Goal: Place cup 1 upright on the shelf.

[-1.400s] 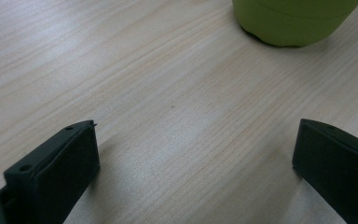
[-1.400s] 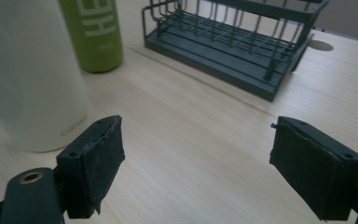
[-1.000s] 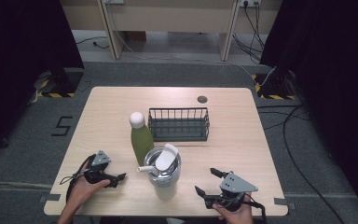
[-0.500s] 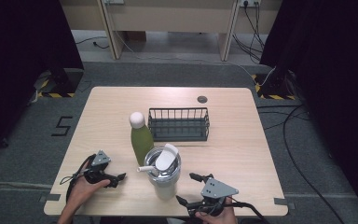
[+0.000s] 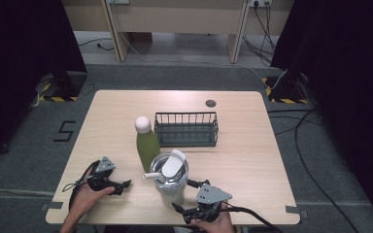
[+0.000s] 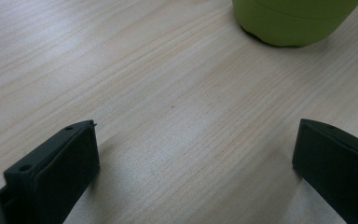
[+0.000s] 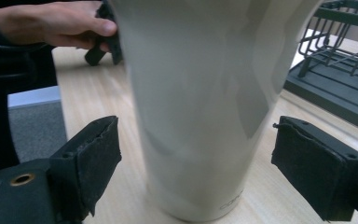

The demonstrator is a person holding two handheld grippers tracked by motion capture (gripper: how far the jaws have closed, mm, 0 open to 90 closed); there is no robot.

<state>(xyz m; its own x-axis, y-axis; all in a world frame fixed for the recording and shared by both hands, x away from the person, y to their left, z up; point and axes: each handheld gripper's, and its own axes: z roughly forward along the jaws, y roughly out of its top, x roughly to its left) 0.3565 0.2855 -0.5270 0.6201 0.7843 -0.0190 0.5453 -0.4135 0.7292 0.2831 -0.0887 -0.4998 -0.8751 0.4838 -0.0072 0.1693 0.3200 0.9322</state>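
Tumbler [image 5: 171,187] is standing upright on the table [image 5: 252,160] near its front edge, roughly at the middle. It is a pale cream cup that narrows toward the base, with a white flip lid [image 5: 173,162] tilted up on top. In the right gripper view the tumbler [image 7: 200,107] is rising close ahead between the two black jaws, one on each side of its lower body, and both pads are standing clear of its wall.

Right gripper [image 5: 190,195] is lying low just to the right of the tumbler, held by a hand [image 5: 212,224] at the table's front edge. Its jaws have just been opening and are spread wide around the tumbler without pressing on it.

Green bottle [image 5: 147,144] with a white cap is standing just behind and to the left of the tumbler, very close to it. Dark wire basket [image 5: 186,130] is sitting farther back, near the table's centre.

Left gripper [image 5: 118,185] is resting on the table well to the left of the tumbler, held by the other hand [image 5: 85,199]. In the left gripper view its jaws are standing wide apart over bare wood, holding nothing, with the bottle's green base [image 6: 294,21] ahead.
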